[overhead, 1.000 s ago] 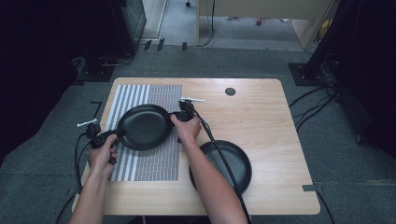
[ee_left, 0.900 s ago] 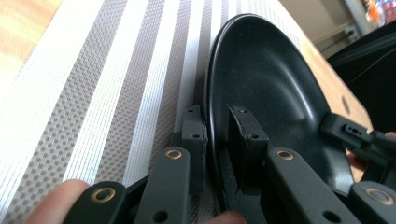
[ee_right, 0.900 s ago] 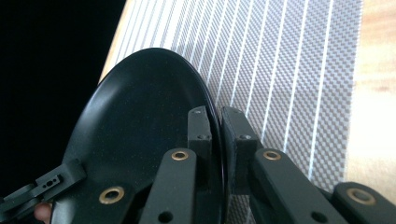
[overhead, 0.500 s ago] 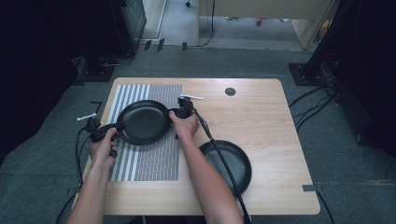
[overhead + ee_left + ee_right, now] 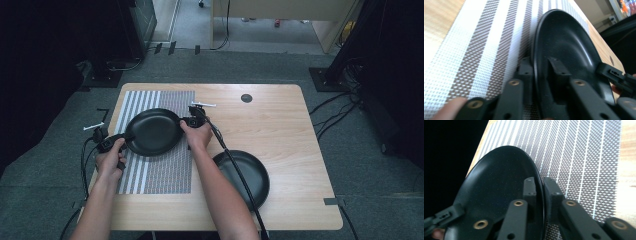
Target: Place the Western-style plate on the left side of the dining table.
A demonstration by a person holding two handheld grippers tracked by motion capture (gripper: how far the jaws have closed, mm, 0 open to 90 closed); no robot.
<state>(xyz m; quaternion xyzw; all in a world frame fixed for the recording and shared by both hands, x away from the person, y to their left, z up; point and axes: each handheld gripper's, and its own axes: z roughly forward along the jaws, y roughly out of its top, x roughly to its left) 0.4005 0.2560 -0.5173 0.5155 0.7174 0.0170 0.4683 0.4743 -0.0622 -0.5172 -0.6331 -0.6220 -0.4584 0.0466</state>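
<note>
High view: I have the left gripper [image 5: 116, 141] and right gripper [image 5: 192, 121] clamped on opposite rims of the black plate [image 5: 155, 131] over the striped mat [image 5: 165, 165]; placement apparently remains.

No text, label, brand, number or sign can be read anywhere in these views.
</note>
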